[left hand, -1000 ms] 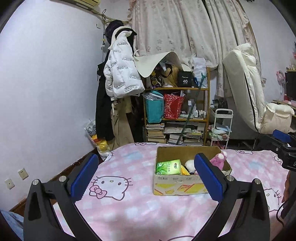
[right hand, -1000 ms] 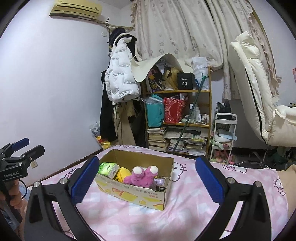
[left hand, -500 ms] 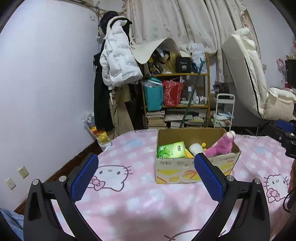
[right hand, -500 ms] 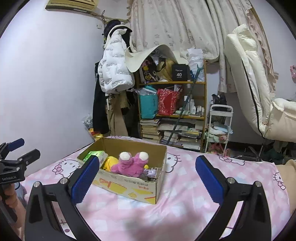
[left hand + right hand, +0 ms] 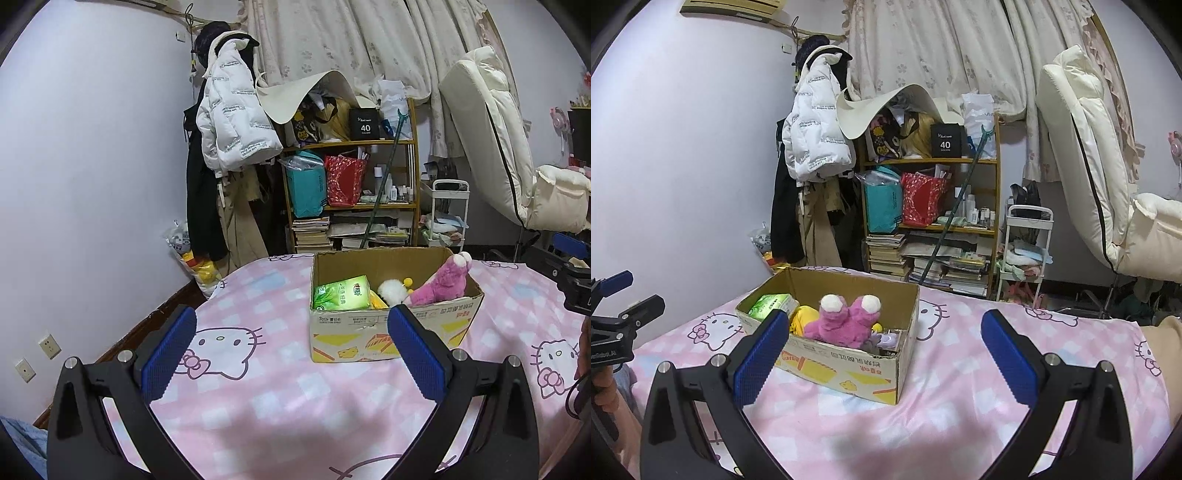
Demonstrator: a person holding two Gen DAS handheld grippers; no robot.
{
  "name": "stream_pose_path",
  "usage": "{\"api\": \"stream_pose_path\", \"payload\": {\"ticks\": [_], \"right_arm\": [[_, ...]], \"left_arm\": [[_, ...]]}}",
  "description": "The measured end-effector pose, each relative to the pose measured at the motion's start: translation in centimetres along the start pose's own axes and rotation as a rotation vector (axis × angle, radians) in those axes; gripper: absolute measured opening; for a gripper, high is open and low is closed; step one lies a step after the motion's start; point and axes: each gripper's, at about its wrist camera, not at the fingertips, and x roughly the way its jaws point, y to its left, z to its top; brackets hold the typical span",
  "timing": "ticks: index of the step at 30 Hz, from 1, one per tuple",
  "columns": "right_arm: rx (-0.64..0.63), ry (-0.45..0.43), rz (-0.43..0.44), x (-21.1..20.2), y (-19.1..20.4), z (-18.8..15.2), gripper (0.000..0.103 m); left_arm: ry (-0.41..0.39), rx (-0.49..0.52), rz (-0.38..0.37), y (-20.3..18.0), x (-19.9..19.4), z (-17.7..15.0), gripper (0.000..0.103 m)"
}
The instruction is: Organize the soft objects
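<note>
- Left hand-held gripper is hovering over the bed, jaws spread wide, nothing between the blue pads.
- Right hand-held gripper is doing the same: jaws wide, gripping nothing, pads clear of the bedding.
- Each unit is showing up in the other's view: the left one at the left edge of the right wrist view with a hand under it, the right one at the right edge of the left wrist view.
- Bed is wearing a pink checked sheet with cat-face prints.
- Cardboard box is sitting on the sheet ahead of both grippers, top open, yellow graphics and red text printed on its side.
- Pink plush toy is lying inside the box, fuzzy magenta, two white round tips pointing up; in the left wrist view it is leaning against the right wall.
- Green tissue pack is sitting in the box's left end, glossy wrapper with leaf print, tilted up against the wall.
- Yellow soft item is sitting between pack and pink toy, mostly hidden.
- White fluffy item with a small yellow bit is lying near the box middle; can't tell what it is.
- Small lilac item is lying in the near right corner, partly hidden.
- Behind the bed: wooden shelf crammed with bags and books, white puffer jacket hanging to its left, cream recliner chair on the right, floral curtain at the back.
</note>
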Motion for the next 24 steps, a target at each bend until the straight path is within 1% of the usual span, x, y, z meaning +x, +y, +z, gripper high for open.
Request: {"api": "stream_pose_path", "payload": {"ticks": [24], "right_arm": [[0.005, 0.001, -0.003, 0.11, -0.07, 0.08, 0.103]], "left_arm": [[0.0, 0.022, 0.011, 0.44, 0.33, -0.27, 0.102]]}}
